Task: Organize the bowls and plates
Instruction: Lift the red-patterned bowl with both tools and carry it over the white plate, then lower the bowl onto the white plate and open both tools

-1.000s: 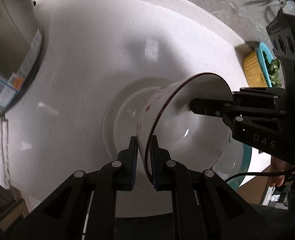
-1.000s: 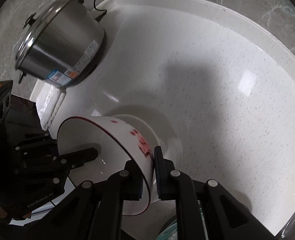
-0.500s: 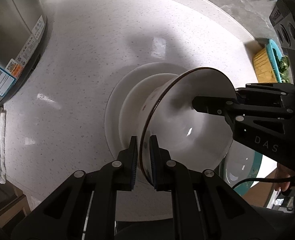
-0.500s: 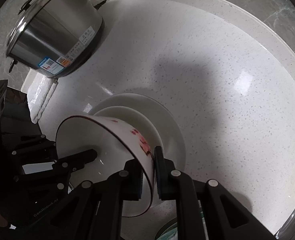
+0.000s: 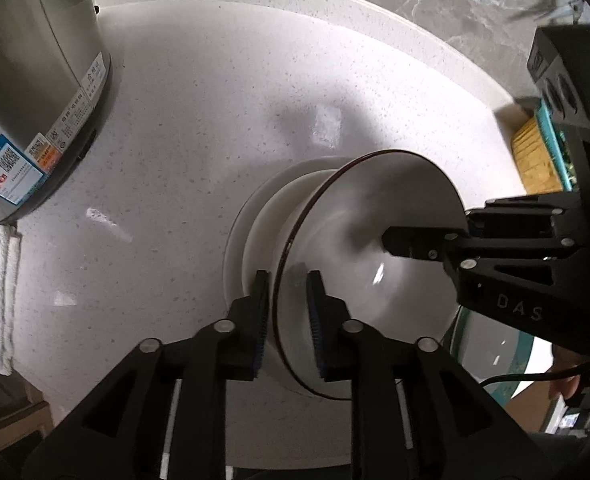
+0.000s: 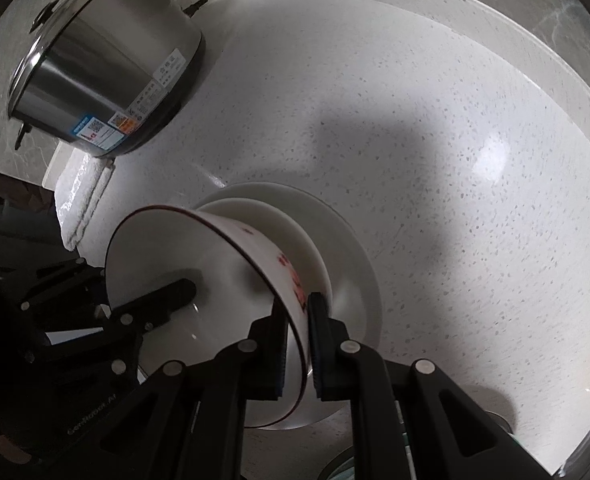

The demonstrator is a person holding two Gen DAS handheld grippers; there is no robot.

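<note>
We see a white bowl with a dark red rim (image 5: 375, 240) sitting in the white bowl (image 5: 271, 216) below it, which itself rests on a white plate (image 5: 235, 240) on the speckled white worktop (image 5: 215, 100). The left hand-held gripper (image 5: 287, 300) straddles the near rim of the top bowl; its jaws have just been opening, and now a gap shows between the right pad and the inner wall, so it is released (the rim stays between the fingers). The right hand-held gripper (image 6: 297, 344) is clenched on the opposite rim, one pad inside the bowl and one against the outer wall with its red floral print (image 6: 291, 276). In the left wrist view that gripper reaches in from the right. A stainless steel cooker (image 6: 107, 60) with labels stands at the far left of the worktop, a folded white towel (image 6: 83, 196) just beside it. A teal-rimmed dish (image 5: 503, 356) lies near the stack, at the lower right in the left wrist view.
</note>
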